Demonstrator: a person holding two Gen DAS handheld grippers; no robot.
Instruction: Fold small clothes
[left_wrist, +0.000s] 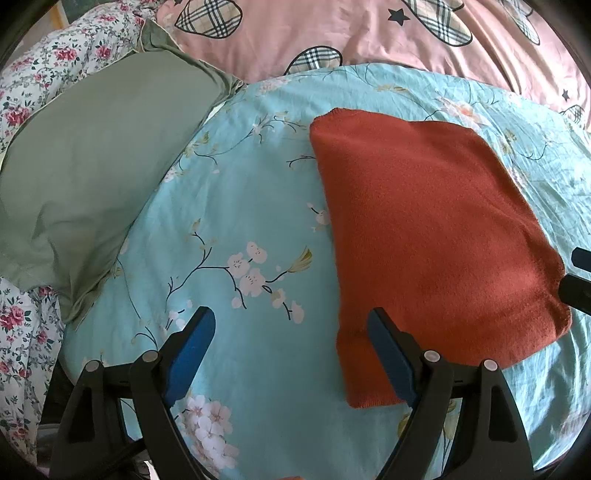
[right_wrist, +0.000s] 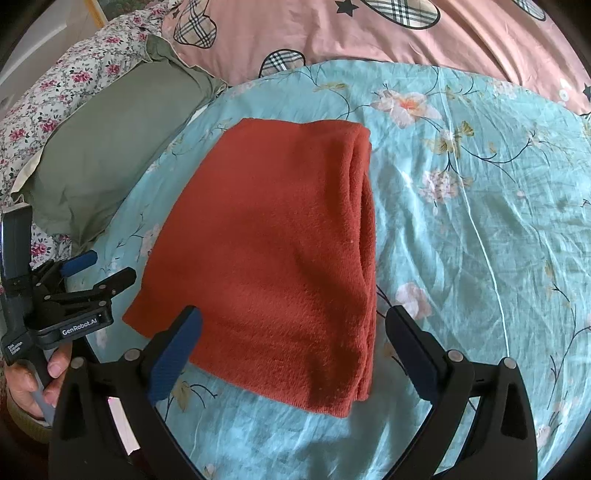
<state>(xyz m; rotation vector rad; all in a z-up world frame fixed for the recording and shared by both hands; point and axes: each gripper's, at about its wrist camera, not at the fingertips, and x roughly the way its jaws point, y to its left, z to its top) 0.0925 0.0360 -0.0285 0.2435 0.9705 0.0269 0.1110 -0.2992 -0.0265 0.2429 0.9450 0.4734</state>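
Note:
A rust-red knit garment (left_wrist: 428, 229) lies folded into a flat rectangle on the turquoise floral cloth (left_wrist: 236, 206); it also shows in the right wrist view (right_wrist: 280, 251), with its layered folded edge on the right side. My left gripper (left_wrist: 291, 332) is open and empty, hovering over the garment's near left corner. My right gripper (right_wrist: 295, 332) is open and empty above the garment's near edge. The left gripper also shows in the right wrist view (right_wrist: 99, 269), held by a hand to the left of the garment.
A green pillow (left_wrist: 92, 166) lies to the left on a white floral quilt (left_wrist: 22, 325). A pink sheet with plaid hearts (left_wrist: 332, 33) covers the bed behind the turquoise floral cloth (right_wrist: 480, 221).

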